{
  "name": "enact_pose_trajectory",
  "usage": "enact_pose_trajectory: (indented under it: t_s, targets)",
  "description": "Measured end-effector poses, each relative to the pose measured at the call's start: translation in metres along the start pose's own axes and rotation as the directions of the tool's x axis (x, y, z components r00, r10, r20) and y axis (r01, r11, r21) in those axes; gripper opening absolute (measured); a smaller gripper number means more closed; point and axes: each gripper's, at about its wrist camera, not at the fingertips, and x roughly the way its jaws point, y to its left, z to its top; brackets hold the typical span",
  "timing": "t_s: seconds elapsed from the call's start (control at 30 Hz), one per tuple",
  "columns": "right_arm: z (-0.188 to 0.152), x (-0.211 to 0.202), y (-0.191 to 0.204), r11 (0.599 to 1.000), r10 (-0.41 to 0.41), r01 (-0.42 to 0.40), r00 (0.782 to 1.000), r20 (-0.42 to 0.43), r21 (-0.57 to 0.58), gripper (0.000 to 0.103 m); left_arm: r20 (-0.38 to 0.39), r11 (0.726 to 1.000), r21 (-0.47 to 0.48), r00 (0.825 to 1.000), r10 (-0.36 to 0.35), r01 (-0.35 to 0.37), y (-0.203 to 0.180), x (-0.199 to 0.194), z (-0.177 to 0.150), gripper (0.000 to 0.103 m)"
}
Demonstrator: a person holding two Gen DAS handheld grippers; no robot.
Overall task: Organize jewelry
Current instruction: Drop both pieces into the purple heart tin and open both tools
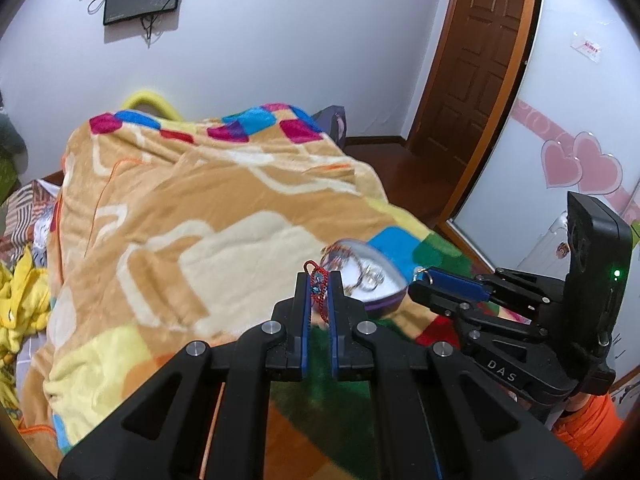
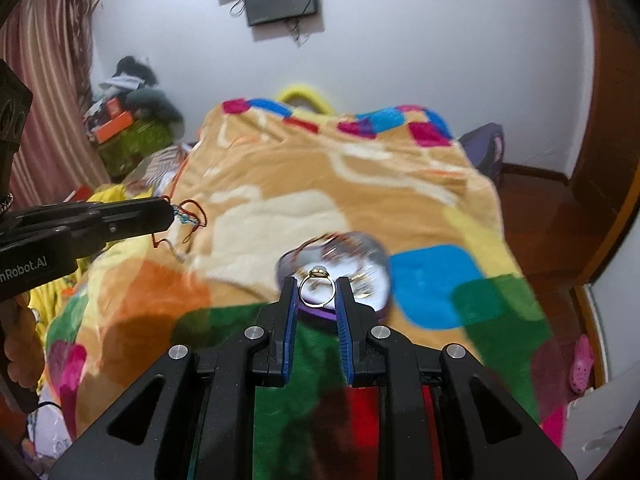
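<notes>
My left gripper (image 1: 319, 284) is shut on a red string bracelet (image 1: 317, 286) with blue beads; in the right wrist view the bracelet (image 2: 188, 216) dangles from its tip at the left. My right gripper (image 2: 317, 290) is shut on a gold ring (image 2: 317, 289) with a pale stone, held just above a purple heart-shaped jewelry box (image 2: 360, 256). The box (image 1: 374, 268) lies open on the blanket with several rings and chains inside. In the left wrist view the right gripper (image 1: 424, 280) sits at the box's right edge.
A tan patchwork blanket (image 1: 200, 220) covers the bed. Yellow clothes (image 1: 20, 300) lie at its left side. A brown door (image 1: 472, 60) and wooden floor are to the right. A cluttered pile (image 2: 128, 120) stands by the curtain.
</notes>
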Motion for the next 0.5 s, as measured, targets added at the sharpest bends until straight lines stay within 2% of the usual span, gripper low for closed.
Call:
enact_pose_trajectory:
  t_s: [0.3,0.5]
  targets:
    - [0.014,-0.011,-0.018,0.999,-0.045,0.044,0.997,0.065,0.016,0.017,0.031,0.998,0.049,0.999,-0.030,0.029,-0.020,0.012,0.024,0.006]
    - [0.017,-0.002,-0.023,0.999,-0.043,0.041,0.997,0.062,0.023,0.017,-0.005,0.996,0.040,0.997,-0.078,0.078,-0.020,0.033,0.030,0.006]
